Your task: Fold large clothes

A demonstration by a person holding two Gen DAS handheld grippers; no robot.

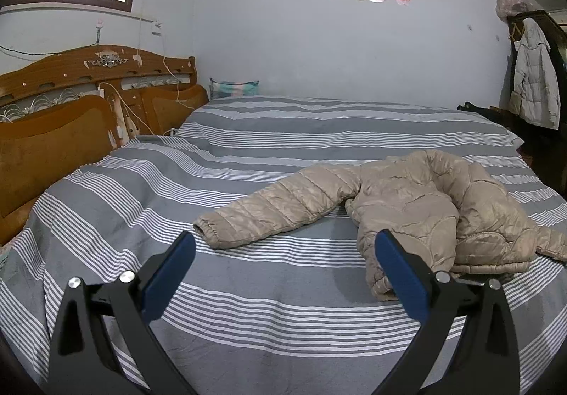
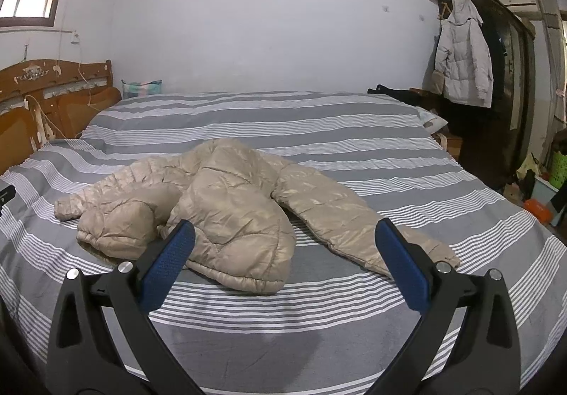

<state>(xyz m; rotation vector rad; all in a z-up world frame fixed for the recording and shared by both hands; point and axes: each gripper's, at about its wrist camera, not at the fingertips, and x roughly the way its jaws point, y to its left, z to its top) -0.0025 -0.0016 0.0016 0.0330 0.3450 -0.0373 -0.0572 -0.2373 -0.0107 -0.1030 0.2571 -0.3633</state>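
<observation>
Lying crumpled on the striped bed [image 1: 248, 306], the beige puffer jacket [image 2: 226, 203] has one sleeve stretched out, while the left claw [image 1: 285, 242] and right claw [image 2: 285, 232] hover near it, fingers spread apart, gripping nothing.

Counted ahead of the tools

One beige puffer jacket [image 2: 219, 203] is seen, one striped bed [image 2: 283, 334], one hung grey coat [image 2: 462, 58], and two grippers [image 1: 283, 246] [image 2: 283, 235].

The bed [image 2: 319, 146] has a grey sheet with white stripes. On it a beige quilted jacket [image 2: 226, 203] lies crumpled, sleeves spread out.
</observation>
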